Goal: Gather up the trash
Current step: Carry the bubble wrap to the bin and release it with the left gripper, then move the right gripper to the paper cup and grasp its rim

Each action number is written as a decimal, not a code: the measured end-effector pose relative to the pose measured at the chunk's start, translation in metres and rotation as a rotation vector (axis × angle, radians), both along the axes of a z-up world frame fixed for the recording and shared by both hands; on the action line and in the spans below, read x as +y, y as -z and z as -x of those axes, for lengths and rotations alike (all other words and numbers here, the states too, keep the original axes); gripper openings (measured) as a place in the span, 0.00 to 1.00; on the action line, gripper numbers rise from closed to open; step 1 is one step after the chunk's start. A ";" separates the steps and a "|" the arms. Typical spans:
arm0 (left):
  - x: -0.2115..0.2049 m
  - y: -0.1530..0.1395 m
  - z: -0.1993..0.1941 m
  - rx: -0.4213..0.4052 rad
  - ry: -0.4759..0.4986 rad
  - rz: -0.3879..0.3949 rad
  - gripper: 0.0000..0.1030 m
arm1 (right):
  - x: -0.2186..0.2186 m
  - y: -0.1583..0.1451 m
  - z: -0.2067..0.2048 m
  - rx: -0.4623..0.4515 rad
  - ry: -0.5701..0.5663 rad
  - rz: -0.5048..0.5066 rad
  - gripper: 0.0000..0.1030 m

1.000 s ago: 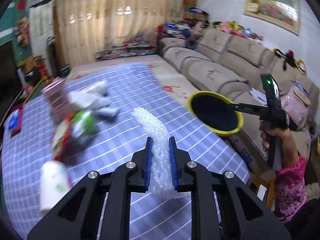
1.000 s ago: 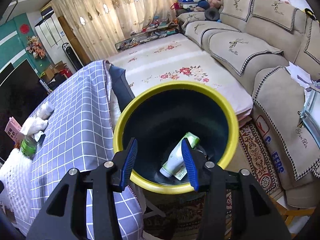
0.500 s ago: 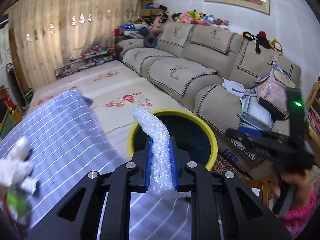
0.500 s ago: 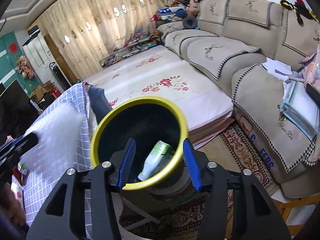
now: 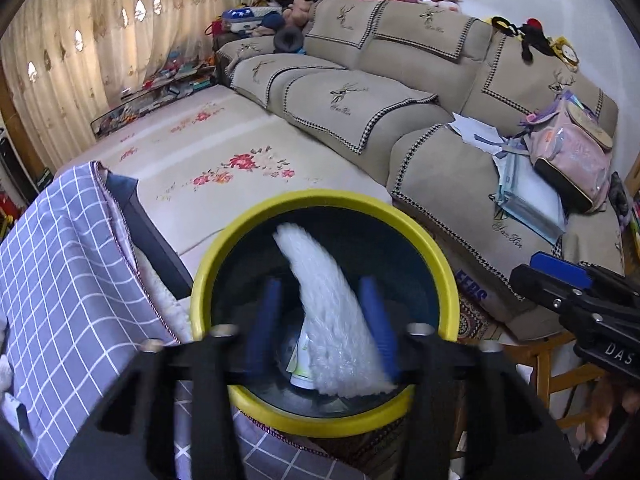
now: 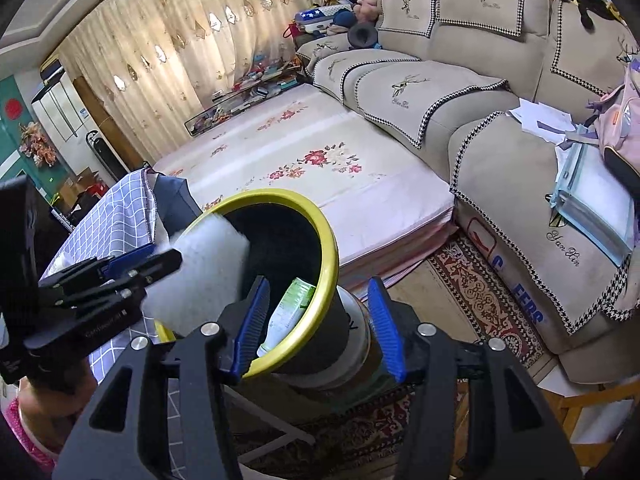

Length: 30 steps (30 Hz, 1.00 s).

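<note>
A black bin with a yellow rim (image 5: 320, 196) (image 6: 280, 194) stands beside the table's edge. My left gripper (image 5: 320, 286) (image 6: 160, 260) hangs just over its mouth, jaws opening. A strip of white bubble wrap (image 5: 332, 320) (image 6: 208, 276) sits loose between the blue pads and points down into the bin. A green and white bottle (image 5: 302, 364) (image 6: 288, 316) lies inside. My right gripper (image 6: 318, 282) (image 5: 536, 272) is open to the right of the bin. The bin shows between its fingers, and a gap separates them from it in the left wrist view.
The table under a purple checked cloth (image 5: 60, 280) (image 6: 116, 212) borders the bin on the left. Behind lie a flowered floor mat (image 5: 224, 152) and a beige sofa (image 5: 440, 160) with papers and a pink backpack (image 5: 572, 156). A patterned rug (image 6: 472, 280) lies beneath.
My left gripper carried the bubble wrap from over the table to above the bin and its pads have parted from the wrap. The right gripper has drawn back a little from the bin.
</note>
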State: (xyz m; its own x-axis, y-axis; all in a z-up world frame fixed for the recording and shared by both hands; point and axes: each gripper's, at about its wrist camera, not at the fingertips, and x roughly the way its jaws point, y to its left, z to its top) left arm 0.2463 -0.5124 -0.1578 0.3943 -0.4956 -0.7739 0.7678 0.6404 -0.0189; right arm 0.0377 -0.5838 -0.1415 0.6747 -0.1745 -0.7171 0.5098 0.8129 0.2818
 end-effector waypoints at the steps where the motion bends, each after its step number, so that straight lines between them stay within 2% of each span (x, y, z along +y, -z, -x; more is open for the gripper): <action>1: 0.001 0.000 0.000 0.000 -0.004 0.003 0.54 | 0.000 0.000 0.000 -0.001 -0.001 -0.001 0.48; 6: 0.033 -0.015 0.006 0.005 -0.041 0.037 0.66 | 0.003 -0.002 0.000 -0.003 -0.008 0.000 0.48; 7: 0.040 -0.020 0.010 0.007 -0.049 0.047 0.71 | 0.006 -0.003 -0.001 -0.004 -0.012 0.001 0.48; 10: 0.074 -0.042 0.023 -0.011 -0.090 0.095 0.78 | 0.014 -0.005 -0.003 -0.006 -0.030 0.003 0.49; 13: 0.116 -0.067 0.041 -0.055 -0.143 0.148 0.90 | 0.027 -0.007 -0.007 -0.009 -0.059 0.007 0.49; 21: 0.249 -0.114 0.085 -0.184 -0.321 0.202 0.95 | 0.082 -0.016 -0.023 -0.021 -0.171 0.021 0.50; 25: 0.323 -0.129 0.103 -0.249 -0.456 0.207 0.95 | 0.130 -0.018 -0.033 -0.020 -0.270 0.031 0.50; 30: 0.416 -0.135 0.126 -0.283 -0.641 0.215 0.95 | 0.203 -0.015 -0.046 -0.009 -0.424 0.046 0.50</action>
